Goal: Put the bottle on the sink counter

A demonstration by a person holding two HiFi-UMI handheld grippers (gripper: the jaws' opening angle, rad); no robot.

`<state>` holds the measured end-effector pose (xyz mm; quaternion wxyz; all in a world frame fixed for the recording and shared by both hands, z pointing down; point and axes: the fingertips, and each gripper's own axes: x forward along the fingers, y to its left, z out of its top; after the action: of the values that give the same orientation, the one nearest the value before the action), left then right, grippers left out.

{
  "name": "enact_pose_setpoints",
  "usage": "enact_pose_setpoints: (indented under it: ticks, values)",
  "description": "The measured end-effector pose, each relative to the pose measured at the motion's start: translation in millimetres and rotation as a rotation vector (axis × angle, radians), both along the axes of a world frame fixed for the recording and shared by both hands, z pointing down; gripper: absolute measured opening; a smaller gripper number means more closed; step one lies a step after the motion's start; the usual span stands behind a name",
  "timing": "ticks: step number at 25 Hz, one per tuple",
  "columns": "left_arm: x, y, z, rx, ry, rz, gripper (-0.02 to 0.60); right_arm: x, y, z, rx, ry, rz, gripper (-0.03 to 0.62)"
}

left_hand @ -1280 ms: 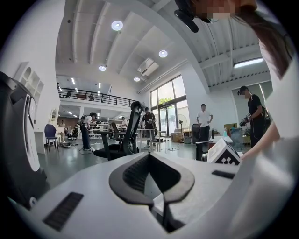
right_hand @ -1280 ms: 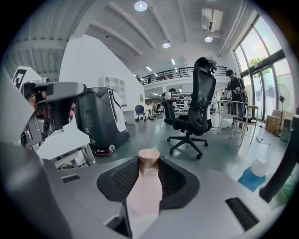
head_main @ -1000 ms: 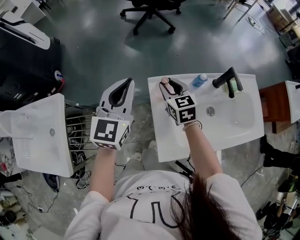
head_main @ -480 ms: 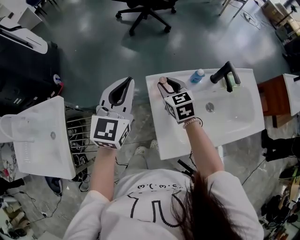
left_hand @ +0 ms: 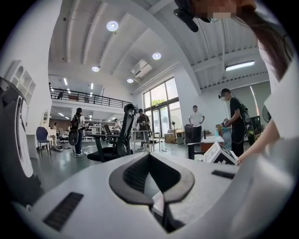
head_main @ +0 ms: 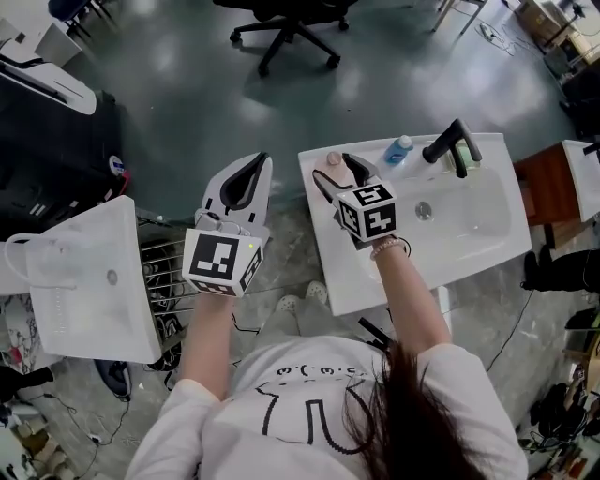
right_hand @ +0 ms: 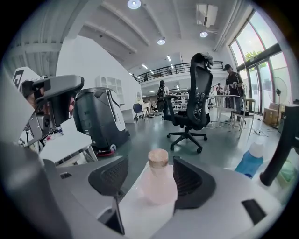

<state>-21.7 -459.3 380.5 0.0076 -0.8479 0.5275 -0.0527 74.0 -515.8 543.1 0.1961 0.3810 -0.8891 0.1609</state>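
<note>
A pale pink bottle (head_main: 335, 165) (right_hand: 159, 184) with a tan cap stands upright on the near-left corner of the white sink counter (head_main: 349, 274). My right gripper (head_main: 335, 170) (right_hand: 151, 179) sits around it; its jaws have just been opening and now stand wide, with the bottle between them and a gap on each side. The dark pads (right_hand: 110, 175) do not press on the bottle. My left gripper (head_main: 257, 161) (left_hand: 149, 155) hovers over the floor left of the counter, with its tips together and nothing in it.
A black faucet (head_main: 451, 144), a blue bottle (head_main: 400, 149) (right_hand: 250, 161) and a green item (head_main: 459, 168) stand along the counter's far edge. A second white sink (head_main: 84, 272) is at the left, a wire rack (head_main: 161, 272) beside it. An office chair (head_main: 281, 19) stands beyond.
The right gripper's jaws have spread apart from the pink bottle, which stays standing on the counter corner. The left gripper has kept still.
</note>
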Motion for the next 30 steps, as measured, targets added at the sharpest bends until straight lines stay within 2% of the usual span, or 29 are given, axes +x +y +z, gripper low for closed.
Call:
enact_pose_setpoints:
  ticks: [11, 26, 28, 30]
  values:
    - [-0.2, 7.1, -25.5, 0.043, 0.046, 0.063, 0.009, 20.4, 23.5, -55.0, 0.105, -0.024, 0.136, 0.291]
    - [14.7, 37.0, -73.0, 0.136, 0.074, 0.121, 0.009, 59.2, 78.8, -144.2, 0.288, -0.046, 0.229, 0.286]
    - [15.2, 41.7, -80.2, 0.151, 0.075, 0.123, 0.009, 64.3, 87.8, -158.9, 0.318, -0.054, 0.242, 0.265]
    - [14.5, 46.3, -85.6, 0.163, 0.079, 0.124, 0.009, 69.5, 97.5, -173.9, 0.344, -0.071, 0.26, 0.205]
